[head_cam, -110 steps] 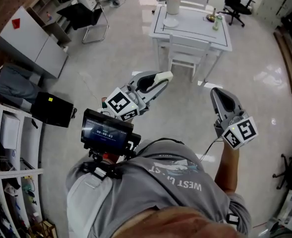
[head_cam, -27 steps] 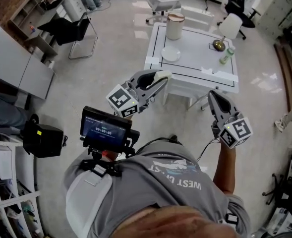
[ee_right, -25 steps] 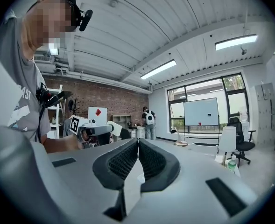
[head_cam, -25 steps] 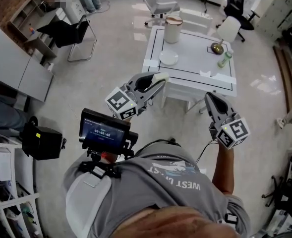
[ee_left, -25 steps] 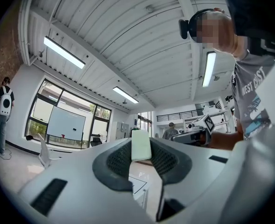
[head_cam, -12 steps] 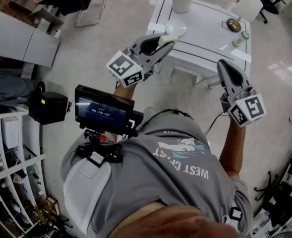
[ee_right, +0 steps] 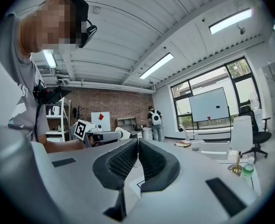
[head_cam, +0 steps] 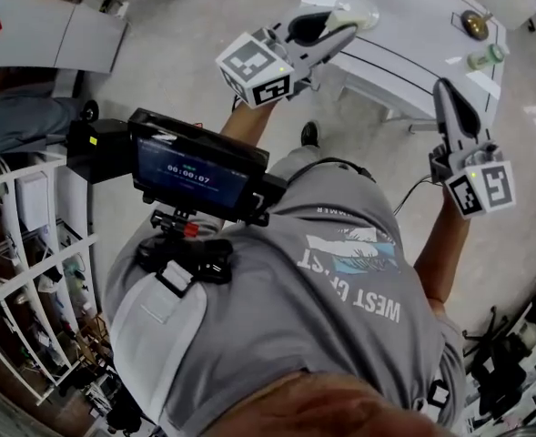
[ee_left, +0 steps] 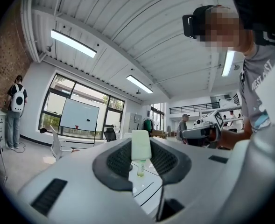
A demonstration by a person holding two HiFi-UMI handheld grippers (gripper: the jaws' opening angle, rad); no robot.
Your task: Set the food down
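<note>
Table (head_cam: 422, 25) on grey floor (head_cam: 186, 25), left gripper (head_cam: 340, 27) jaws clamping pale food bar (ee_left: 141, 144), right gripper (ee_right: 137, 148) jaws closed

Both arms reach forward from the torso (head_cam: 277, 280), the left further out. The left gripper (head_cam: 343, 22) clamps its jaws on a pale food bar (ee_left: 141, 144); the right gripper (head_cam: 445, 89) has jaws pressed together, empty
</note>
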